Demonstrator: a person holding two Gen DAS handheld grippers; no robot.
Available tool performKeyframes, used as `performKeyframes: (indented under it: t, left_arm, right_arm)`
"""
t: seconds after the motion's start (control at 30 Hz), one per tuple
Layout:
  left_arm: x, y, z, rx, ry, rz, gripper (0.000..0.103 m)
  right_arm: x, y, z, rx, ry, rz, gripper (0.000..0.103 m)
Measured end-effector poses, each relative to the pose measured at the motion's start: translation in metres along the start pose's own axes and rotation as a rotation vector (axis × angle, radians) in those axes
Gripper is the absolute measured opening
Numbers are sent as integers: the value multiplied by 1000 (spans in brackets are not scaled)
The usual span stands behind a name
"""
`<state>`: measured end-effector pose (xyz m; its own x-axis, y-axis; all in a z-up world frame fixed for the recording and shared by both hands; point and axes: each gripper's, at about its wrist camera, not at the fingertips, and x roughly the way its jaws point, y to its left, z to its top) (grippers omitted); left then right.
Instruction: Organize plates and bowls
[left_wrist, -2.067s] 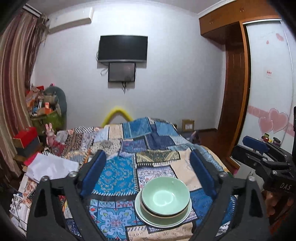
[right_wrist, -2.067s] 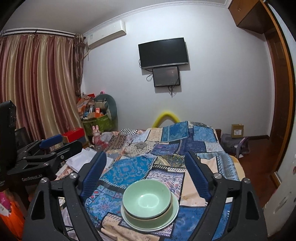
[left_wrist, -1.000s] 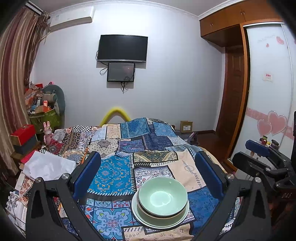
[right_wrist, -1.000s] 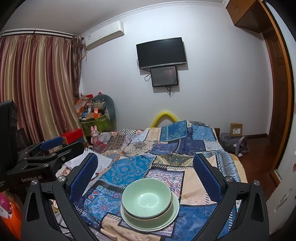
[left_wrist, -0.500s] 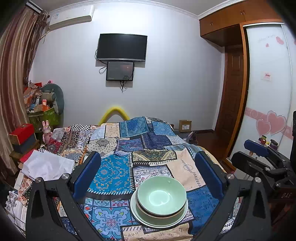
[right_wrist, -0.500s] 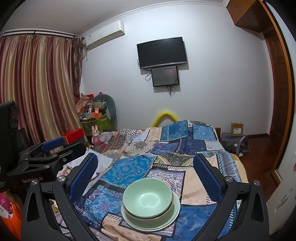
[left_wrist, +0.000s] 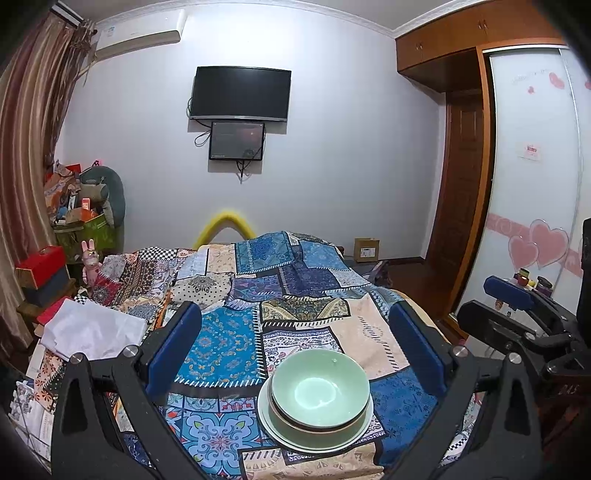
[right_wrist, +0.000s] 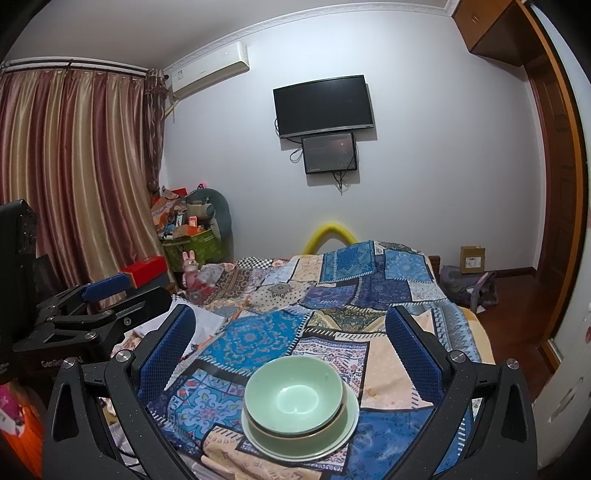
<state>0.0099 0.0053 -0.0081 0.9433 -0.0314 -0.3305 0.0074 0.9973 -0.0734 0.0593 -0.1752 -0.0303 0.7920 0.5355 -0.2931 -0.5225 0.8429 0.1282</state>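
Left-wrist view: the left gripper (left_wrist: 295, 347) points across a bed, its two blue-padded fingers (left_wrist: 173, 347) spread wide and holding nothing. Ahead of the tool and slightly below the level of its pads, closer to the right finger than to the left, stands a stack of pale green dishes on a patchwork bedspread (left_wrist: 229, 343). The stack consists of a top bowl (left_wrist: 320, 390) nested in a second bowl (left_wrist: 295, 421) with a dark rim line, both resting on a plate (left_wrist: 273, 430). Neither finger touches the stack. To the right of this tool, well apart from the dishes, the other tool's black frame and blue pad are visible.

Right-wrist view: the right gripper (right_wrist: 290, 345) likewise has its jaws parted wide and empty, with a blue pad on each finger (right_wrist: 166, 350). The same stack lies ahead, between the two fingers and roughly centred, slightly lower than the pads: top bowl (right_wrist: 293, 397), second bowl (right_wrist: 295, 437), plate (right_wrist: 349, 424). No contact with either finger is seen. To the left of this tool the left gripper's frame appears, apart from the dishes.

Beyond the stack, further along both tools' line of sight, the bedspread (right_wrist: 258, 343) runs to a white wall carrying a dark television (left_wrist: 240, 94) with a smaller screen (left_wrist: 236, 140) mounted just below it.
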Motion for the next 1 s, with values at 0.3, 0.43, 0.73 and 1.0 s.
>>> performKeyframes:
  t: [0.3, 0.43, 0.73, 1.0]
  left_arm:
    - [0, -1, 0, -3, -8, -3, 103]
    - [1, 0, 1, -12, 2, -5, 103]
    - [2, 1, 0, -16, 10, -3, 103]
    - [3, 2, -1, -12, 8, 0, 103]
  right_arm:
    - [2, -2, 0, 10, 3, 0, 103]
    - [2, -3, 0, 12, 2, 0, 103]
    - [2, -4, -2, 20, 4, 0, 103]
    - [3, -4, -2, 20, 7, -1, 103]
